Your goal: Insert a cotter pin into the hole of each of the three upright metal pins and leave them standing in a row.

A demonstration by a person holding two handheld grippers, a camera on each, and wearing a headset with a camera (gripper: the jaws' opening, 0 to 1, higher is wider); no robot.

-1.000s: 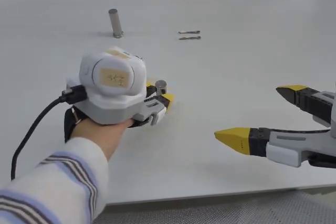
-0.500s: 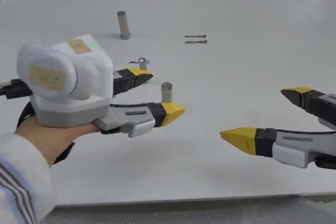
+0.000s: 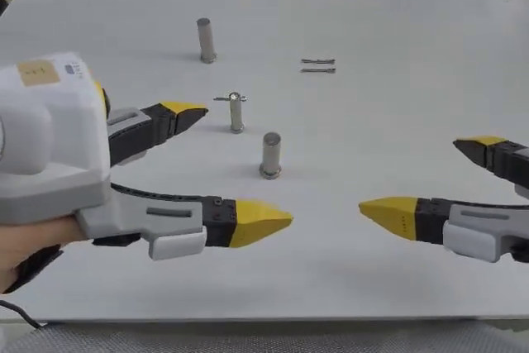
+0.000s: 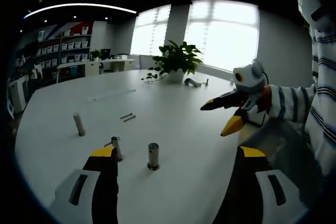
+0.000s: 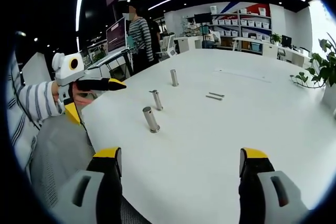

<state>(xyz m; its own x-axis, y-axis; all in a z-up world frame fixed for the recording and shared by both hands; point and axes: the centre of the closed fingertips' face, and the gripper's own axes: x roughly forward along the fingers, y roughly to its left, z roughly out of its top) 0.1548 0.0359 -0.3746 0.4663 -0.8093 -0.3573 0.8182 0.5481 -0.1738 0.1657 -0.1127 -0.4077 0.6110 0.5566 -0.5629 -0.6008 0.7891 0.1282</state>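
Well, left gripper (image 3: 245, 164) and right gripper (image 3: 411, 174) hover well apart, jaws wide, by the table (image 3: 331, 287) front edge, nearest pin (image 3: 270, 155) beyond

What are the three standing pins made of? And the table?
The pins look like metal: grey and smooth, with a dull shine along their sides. The table is matte white and even, probably laminate or painted board. The pictures can't settle which.
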